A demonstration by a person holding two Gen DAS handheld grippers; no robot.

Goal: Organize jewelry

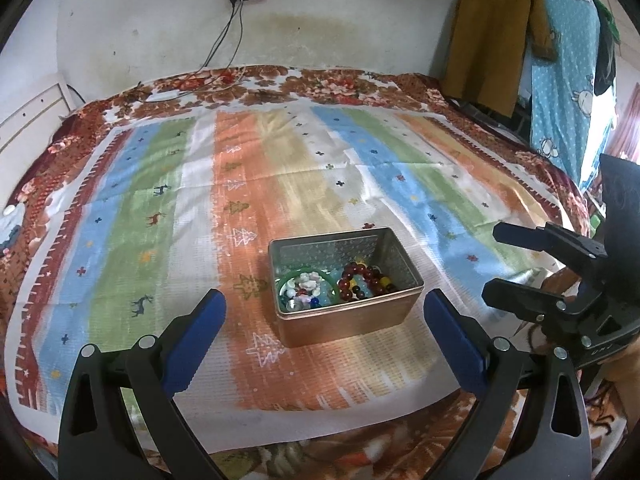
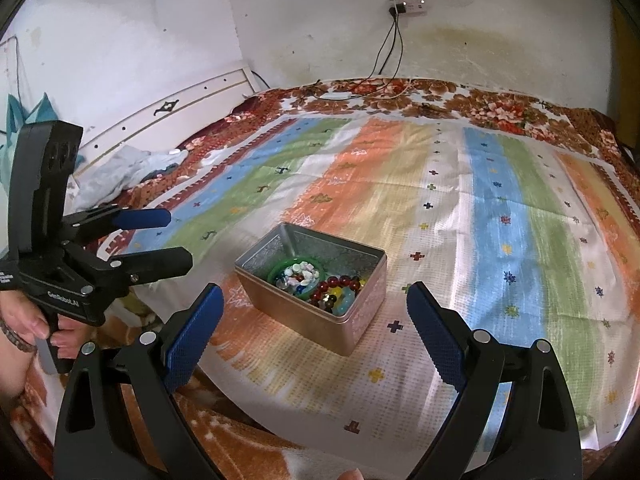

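Observation:
A rectangular metal tin [image 1: 348, 322] stands open on the striped cloth, also seen as the tin [image 2: 320, 328] in the right wrist view. Inside lie a green bangle [image 1: 285, 280] around white and coloured beads, and a dark red bead bracelet [image 1: 362, 271]. The right wrist view shows the same bangle [image 2: 275, 270] and red beads [image 2: 336, 282]. My left gripper [image 1: 325, 298] is open just short of the tin, holding nothing. My right gripper [image 2: 315, 289] is open too, hovering near the tin and holding nothing. Each gripper shows in the other's view: right gripper [image 1: 491, 262], left gripper [image 2: 179, 238].
The striped cloth [image 1: 240, 184] covers a floral blanket [image 1: 328, 88] on a bed. Cables [image 1: 224, 40] run from a wall power strip onto the far edge. Clothes [image 1: 492, 40] hang at the right. A hand [image 2: 24, 324] holds the left gripper's handle.

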